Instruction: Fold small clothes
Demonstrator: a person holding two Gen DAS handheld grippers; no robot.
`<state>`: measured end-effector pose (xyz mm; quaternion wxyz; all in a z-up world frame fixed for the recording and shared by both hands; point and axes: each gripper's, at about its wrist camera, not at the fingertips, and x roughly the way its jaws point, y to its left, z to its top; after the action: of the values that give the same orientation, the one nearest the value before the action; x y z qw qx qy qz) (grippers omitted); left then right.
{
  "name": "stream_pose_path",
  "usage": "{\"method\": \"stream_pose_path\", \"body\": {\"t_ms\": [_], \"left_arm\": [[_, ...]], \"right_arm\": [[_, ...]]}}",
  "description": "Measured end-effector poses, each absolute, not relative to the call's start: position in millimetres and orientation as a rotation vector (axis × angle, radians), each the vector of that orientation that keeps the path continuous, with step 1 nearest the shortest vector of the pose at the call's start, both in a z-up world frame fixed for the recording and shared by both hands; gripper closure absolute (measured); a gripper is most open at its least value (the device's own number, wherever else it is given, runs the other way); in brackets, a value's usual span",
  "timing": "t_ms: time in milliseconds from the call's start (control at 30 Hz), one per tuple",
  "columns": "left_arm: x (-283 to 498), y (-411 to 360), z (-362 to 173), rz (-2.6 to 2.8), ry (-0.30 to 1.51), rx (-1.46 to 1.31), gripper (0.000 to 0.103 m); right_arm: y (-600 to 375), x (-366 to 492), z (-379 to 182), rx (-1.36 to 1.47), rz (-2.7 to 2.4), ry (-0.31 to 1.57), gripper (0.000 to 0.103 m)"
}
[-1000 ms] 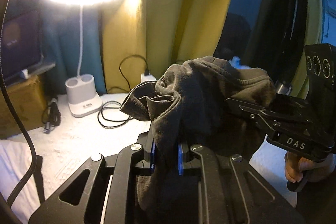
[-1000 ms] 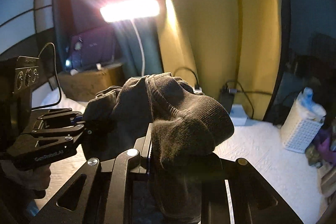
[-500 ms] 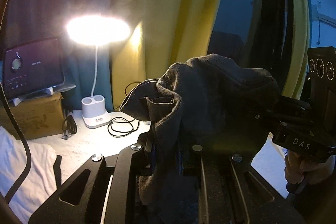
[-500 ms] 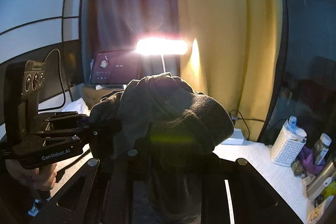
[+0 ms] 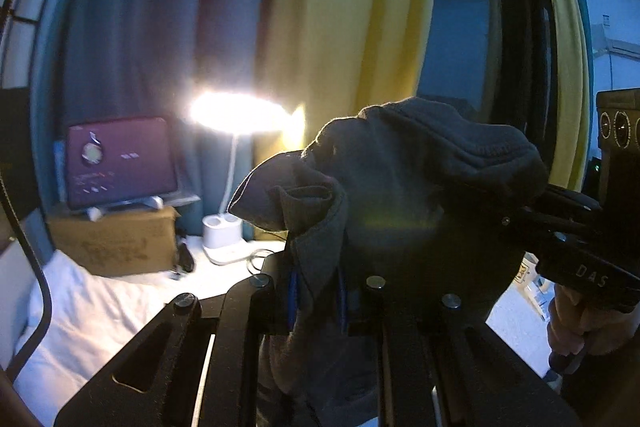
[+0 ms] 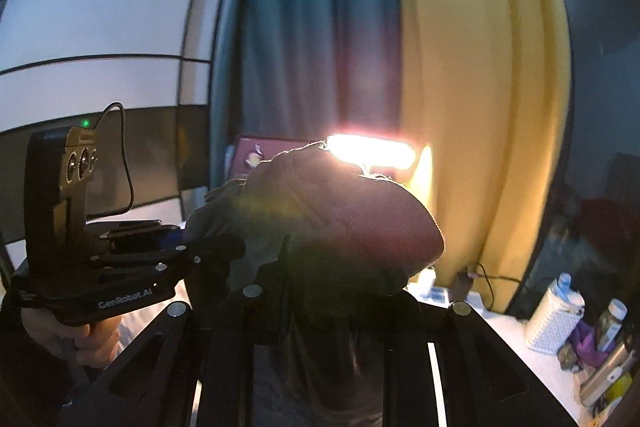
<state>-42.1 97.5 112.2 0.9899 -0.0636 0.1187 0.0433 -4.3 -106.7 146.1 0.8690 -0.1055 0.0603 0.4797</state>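
A dark grey sock [image 5: 404, 195] hangs bunched in mid-air, raised clear of the white worktop [image 5: 100, 311], stretched between the two tools. The left tool [image 5: 316, 299] points forward and slightly up, its blue-padded fingers [image 5: 293, 297] closed narrow on a fold of the sock's near-left edge, with fabric draping down between them. The right tool [image 6: 320, 291], held at about the same height, is closed on the other end of the sock [image 6: 340, 227], which mounds over its tips and hides them. Each tool reaches in from the side in the other's view, gripped from below by a bare hand [image 6: 76, 337]. Far behind glows a lit desk lamp [image 5: 240, 115], left of it a tablet [image 5: 120, 159] propped on a cardboard box [image 5: 116, 243], before teal and yellow curtains [image 5: 352, 27].
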Motion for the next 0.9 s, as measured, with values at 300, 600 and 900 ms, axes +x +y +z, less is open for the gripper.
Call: {"method": "stream_pose_path", "body": {"t_ms": [300,600,900], "left_arm": [[-89,112,126,0.183,0.187,-0.098,0.090],[-122,136,116,0.256,0.185,-0.102,0.090],[-112,155,95,0.275,0.257,-0.117,0.090]], "right_arm": [[-80,-48,157,-0.242,1.102,0.070,0.081],[-51,-79,152,-0.288,1.188,0.064,0.081],[-15,-59,131,-0.292,1.195,0.150,0.081]]}}
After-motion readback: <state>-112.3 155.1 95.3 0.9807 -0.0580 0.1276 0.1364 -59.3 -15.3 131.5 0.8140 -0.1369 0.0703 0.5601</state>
